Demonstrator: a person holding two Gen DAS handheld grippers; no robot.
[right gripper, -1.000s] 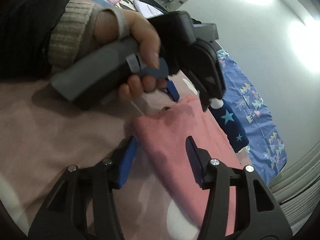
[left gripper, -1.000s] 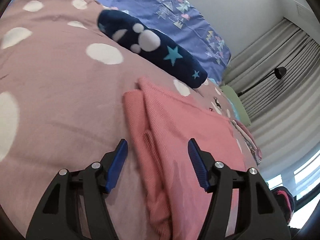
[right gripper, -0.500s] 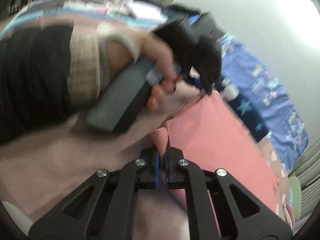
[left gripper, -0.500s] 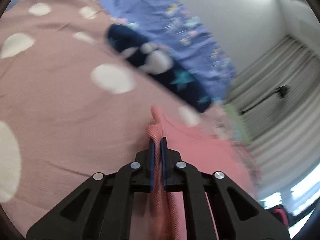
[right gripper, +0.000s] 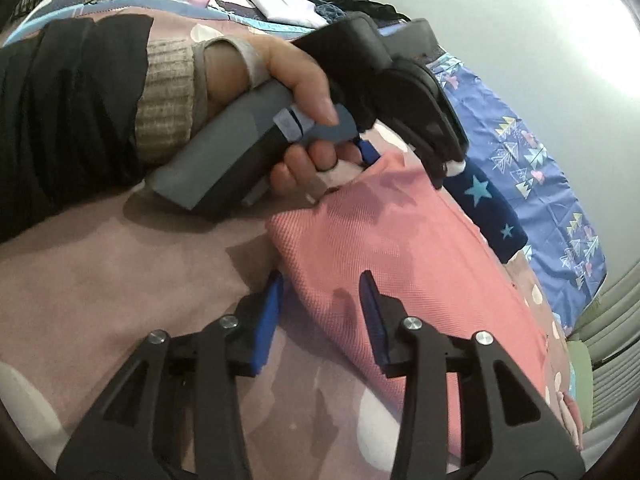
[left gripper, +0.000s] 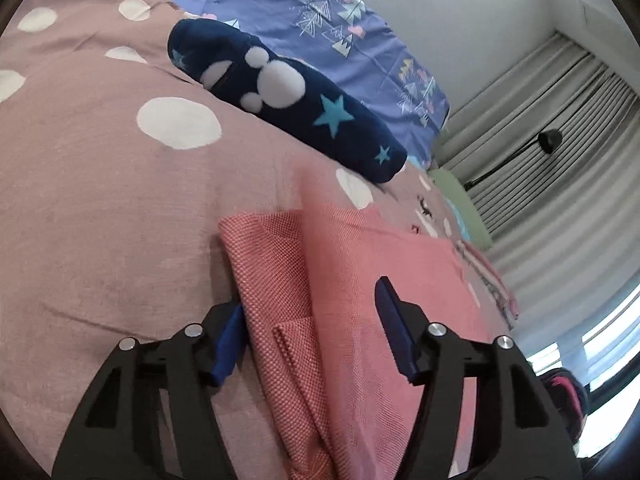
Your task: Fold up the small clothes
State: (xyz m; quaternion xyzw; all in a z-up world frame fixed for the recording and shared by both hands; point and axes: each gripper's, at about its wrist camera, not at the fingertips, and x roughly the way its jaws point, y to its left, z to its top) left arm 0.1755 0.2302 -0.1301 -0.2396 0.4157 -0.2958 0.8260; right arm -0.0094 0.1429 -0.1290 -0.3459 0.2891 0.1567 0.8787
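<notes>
A pink knitted garment (left gripper: 360, 272) lies folded on the mauve bedspread with white dots (left gripper: 100, 200). My left gripper (left gripper: 312, 320) is open, its blue fingers straddling the garment's folded left edge. In the right wrist view the same pink garment (right gripper: 400, 248) lies flat, and my right gripper (right gripper: 322, 300) is open with its fingers on either side of the near corner. The left gripper's black body and the hand holding it (right gripper: 304, 92) are just beyond, at the garment's far corner.
A navy roll with stars and a mouse motif (left gripper: 288, 96) lies behind the garment, also seen in the right wrist view (right gripper: 484, 204). A blue patterned sheet (left gripper: 340, 28) lies beyond it. More folded clothes (left gripper: 492, 280) sit to the right. Curtains and a window are at the far right.
Both grippers were open a second ago, shut on the pink garment's edge half a second ago, and have now opened again, leaving the garment lying on the bed.
</notes>
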